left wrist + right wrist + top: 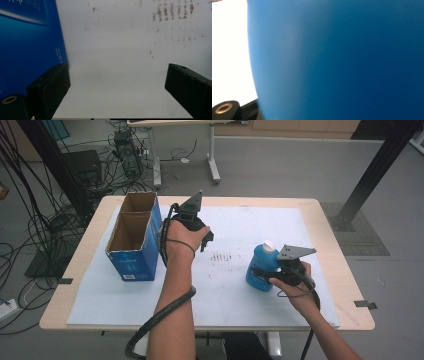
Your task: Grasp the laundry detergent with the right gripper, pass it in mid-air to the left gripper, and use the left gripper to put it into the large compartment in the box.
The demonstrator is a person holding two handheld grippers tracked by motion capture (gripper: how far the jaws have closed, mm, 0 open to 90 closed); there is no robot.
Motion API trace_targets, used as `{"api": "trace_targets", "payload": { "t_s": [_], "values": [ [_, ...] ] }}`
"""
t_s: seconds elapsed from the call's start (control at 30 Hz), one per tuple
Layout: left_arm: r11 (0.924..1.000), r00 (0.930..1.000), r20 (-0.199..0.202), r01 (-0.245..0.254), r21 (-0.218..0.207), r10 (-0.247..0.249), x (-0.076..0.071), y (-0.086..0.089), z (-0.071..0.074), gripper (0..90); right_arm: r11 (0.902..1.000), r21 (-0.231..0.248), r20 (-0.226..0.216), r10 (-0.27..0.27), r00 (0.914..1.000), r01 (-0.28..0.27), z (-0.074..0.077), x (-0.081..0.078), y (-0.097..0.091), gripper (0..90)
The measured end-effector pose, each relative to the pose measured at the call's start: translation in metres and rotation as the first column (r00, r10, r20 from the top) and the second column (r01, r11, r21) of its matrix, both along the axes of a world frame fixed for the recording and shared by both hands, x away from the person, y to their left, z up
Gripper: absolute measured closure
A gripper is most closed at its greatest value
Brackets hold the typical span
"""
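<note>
A blue bottle (pixel 261 268) with a white cap stands upright on the white sheet (pixel 235 300) covering the bench (pixel 330 230), toward its right edge. The right gripper (pixel 265 272) reaches in from the right, its fingers pinching the bottle's body; in the right gripper view the blue wall (pixel 342 60) sits right against the camera. The step in hand looks like securing the grasp. Across the sheet, near the bench's left edge, stands an open blue box (pixel 135 237) with two compartments. The left gripper (pixel 206 242) hovers just beside the box, fingers (pixel 50 92) spread and empty. The next move probably calls for lifting the bottle straight up, keeping it upright, and carrying it left toward the box.
</note>
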State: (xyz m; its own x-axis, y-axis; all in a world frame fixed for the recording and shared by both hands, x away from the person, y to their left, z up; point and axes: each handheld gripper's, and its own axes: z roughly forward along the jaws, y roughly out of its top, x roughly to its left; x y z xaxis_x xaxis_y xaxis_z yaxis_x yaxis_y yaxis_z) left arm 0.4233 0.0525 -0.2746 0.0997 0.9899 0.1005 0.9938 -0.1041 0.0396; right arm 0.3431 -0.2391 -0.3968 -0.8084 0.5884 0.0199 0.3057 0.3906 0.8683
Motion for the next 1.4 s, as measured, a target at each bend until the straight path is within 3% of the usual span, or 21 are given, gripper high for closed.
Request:
{"api": "trace_targets", "payload": {
  "t_s": [1.4],
  "values": [
    [0.9999,1.0000,0.004,0.002,-0.013,-0.002,-0.0006,0.0013,-0.0002,6.6,1.0000,0.005,0.005,-0.007,1.0000,0.007,-0.0007,-0.0007,-0.0003,45.9]
  ]
}}
